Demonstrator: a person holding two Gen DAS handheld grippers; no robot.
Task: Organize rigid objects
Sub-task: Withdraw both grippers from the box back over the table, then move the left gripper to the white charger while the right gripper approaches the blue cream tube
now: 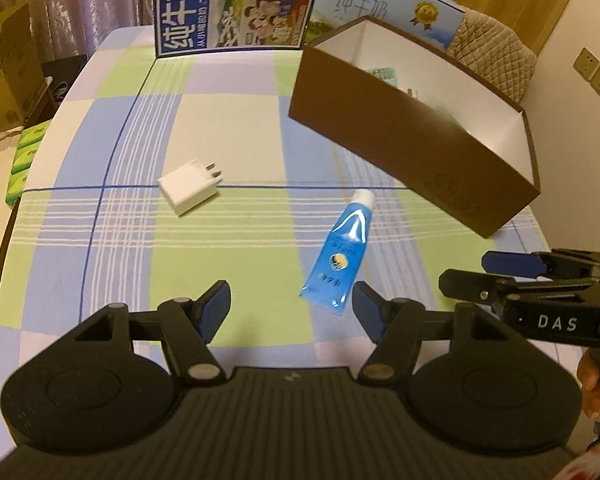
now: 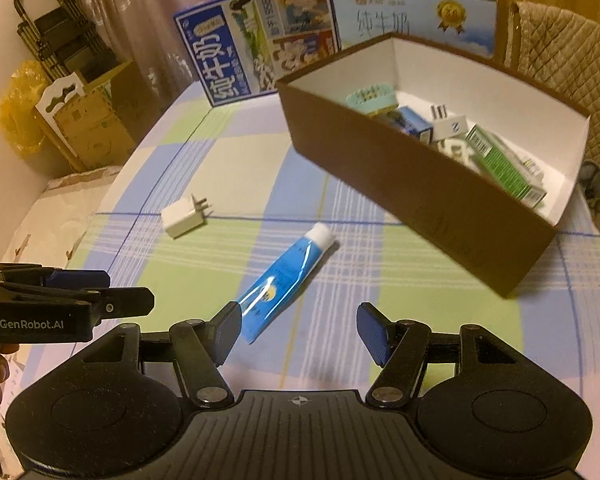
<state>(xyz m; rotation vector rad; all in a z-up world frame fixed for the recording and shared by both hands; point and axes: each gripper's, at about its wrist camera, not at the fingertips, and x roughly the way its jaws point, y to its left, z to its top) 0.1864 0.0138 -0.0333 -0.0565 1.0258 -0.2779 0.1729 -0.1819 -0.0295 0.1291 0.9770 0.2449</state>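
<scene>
Inventory, near to far, as I read it:

1. L gripper point(image 1: 291, 312): jaws spread, nothing between.
2. R gripper point(image 2: 298, 330): jaws spread, empty; its left pad just beside the tube's crimped end.
3. Blue tube point(image 2: 284, 280): flat on desk, cap toward 1 o'clock. Risk: slick foil, pads may skid or squash it.
4. White charger point(image 1: 190, 191): 11 o'clock, prongs up-right. Risk: both grippers crowd, may collide.
5. Brown box point(image 2: 400, 184): 1 o'clock, part full; clipping its wall could shove it.
</scene>
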